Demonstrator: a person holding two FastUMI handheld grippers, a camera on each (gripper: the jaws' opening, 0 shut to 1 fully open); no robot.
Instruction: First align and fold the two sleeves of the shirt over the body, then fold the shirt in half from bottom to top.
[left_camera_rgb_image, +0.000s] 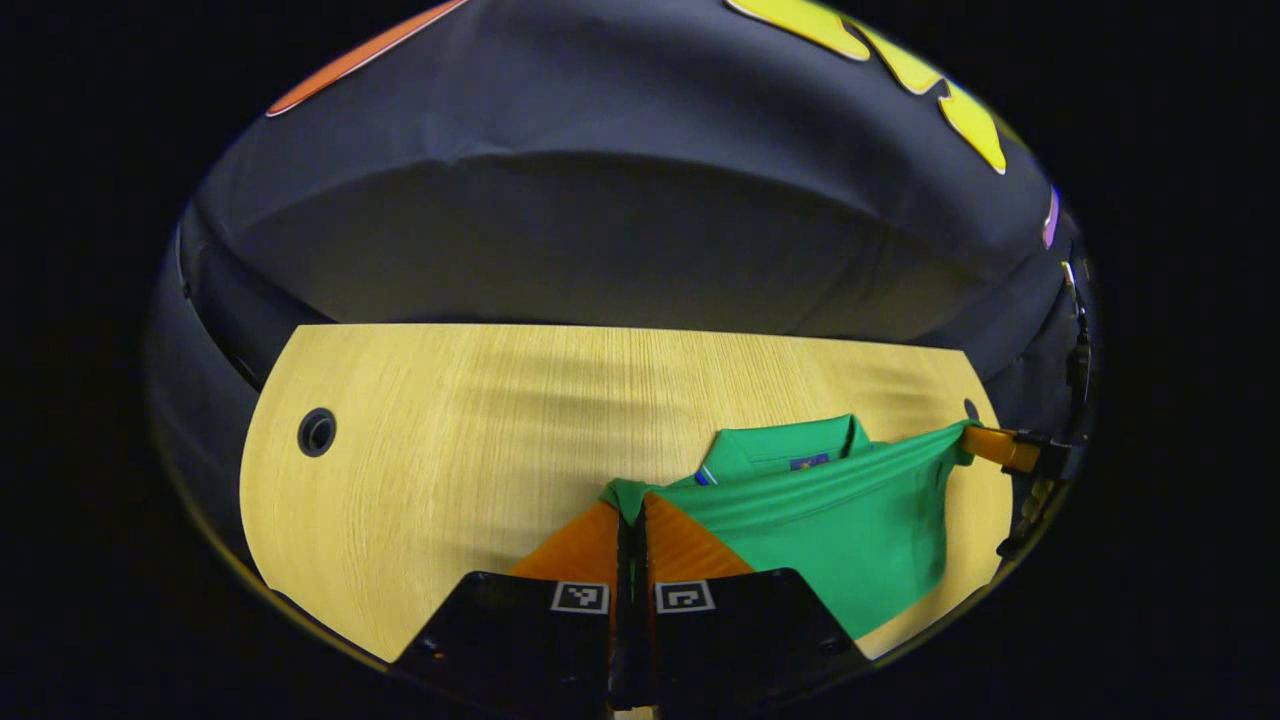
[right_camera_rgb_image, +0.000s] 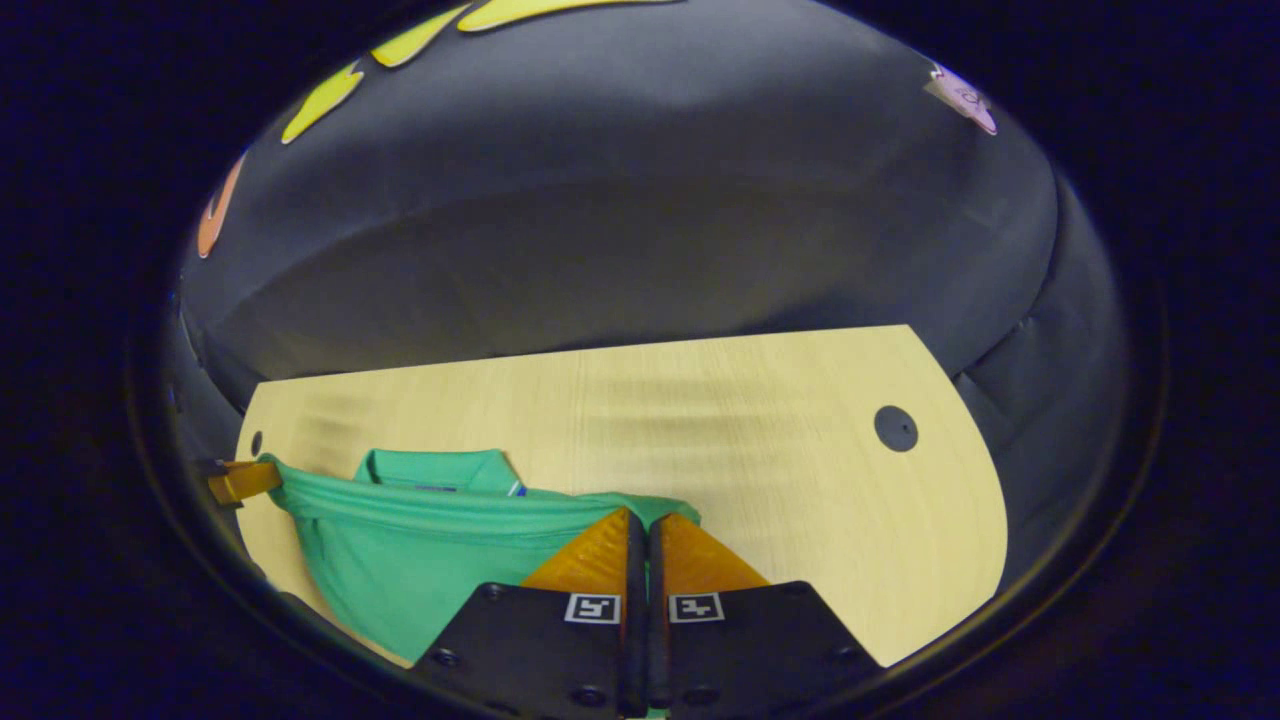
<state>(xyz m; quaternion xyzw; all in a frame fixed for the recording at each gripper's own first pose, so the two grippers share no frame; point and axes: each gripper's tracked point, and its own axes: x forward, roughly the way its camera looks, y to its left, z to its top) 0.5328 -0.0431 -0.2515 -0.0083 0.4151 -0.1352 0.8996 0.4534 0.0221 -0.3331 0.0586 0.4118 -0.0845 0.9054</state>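
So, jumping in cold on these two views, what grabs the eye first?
The green shirt stretched taut between both tools above the wooden table, its collar lying behind the lifted edge. The left tool is shut on one corner, the right tool on the other.

The green polo shirt (left_camera_rgb_image: 850, 530) lies on the pale wooden worktop (left_camera_rgb_image: 450, 450) with its collar toward the far edge, its bottom hem lifted and stretched taut as a band across the body, just short of the collar, pinched at both corners.
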